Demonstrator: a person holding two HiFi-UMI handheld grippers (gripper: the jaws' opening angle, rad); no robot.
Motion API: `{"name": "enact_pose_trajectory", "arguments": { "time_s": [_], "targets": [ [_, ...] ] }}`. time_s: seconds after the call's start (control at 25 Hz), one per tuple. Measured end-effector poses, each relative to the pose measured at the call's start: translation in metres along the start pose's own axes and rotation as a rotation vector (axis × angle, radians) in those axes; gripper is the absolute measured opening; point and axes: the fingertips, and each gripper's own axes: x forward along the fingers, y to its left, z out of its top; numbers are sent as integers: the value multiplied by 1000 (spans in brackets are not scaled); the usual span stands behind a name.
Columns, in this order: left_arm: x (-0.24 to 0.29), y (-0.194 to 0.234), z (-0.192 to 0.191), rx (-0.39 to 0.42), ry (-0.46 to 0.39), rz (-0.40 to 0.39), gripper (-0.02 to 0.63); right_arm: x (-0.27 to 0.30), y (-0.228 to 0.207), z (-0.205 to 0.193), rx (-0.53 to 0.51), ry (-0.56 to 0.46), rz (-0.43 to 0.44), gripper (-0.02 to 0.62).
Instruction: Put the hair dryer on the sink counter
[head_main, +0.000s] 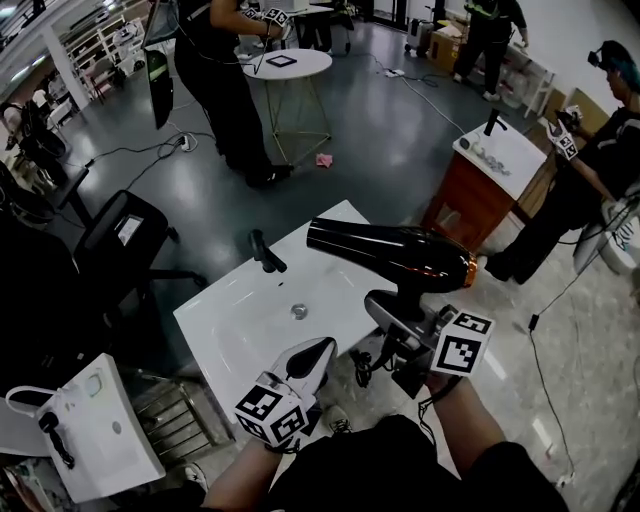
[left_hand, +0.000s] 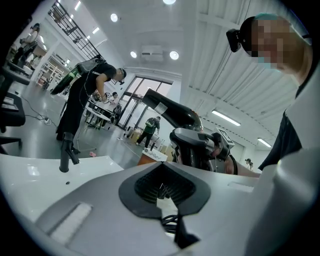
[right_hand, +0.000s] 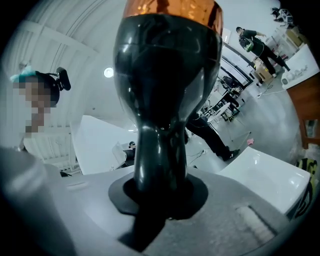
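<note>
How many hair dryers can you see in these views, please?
1. The black hair dryer is held by its handle in the right gripper, over the right edge of the white sink counter. Others could be hidden elsewhere in the room.

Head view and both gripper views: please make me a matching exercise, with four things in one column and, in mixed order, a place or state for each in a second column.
Things
1. hair dryer
2. faucet
3. left tool
4. right tool

Places or states
a. jaws together, nothing between them
b. stands on the white sink counter, behind the drain
c. black with a copper ring, held in the air
d. closed on the hair dryer

Right pairs: 1-c, 2-b, 3-a, 4-d.
</note>
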Motion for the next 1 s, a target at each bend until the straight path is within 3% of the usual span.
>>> {"name": "enact_pose_trajectory", "arguments": {
  "time_s": [0.44,1.0],
  "targets": [
    [11,23,20,20,-51,75,3,41,-11,28,-31,47,90,48],
    [62,49,22,-20,-124,325,3,88,-76,37,-8,266,295,49]
  ]
}}
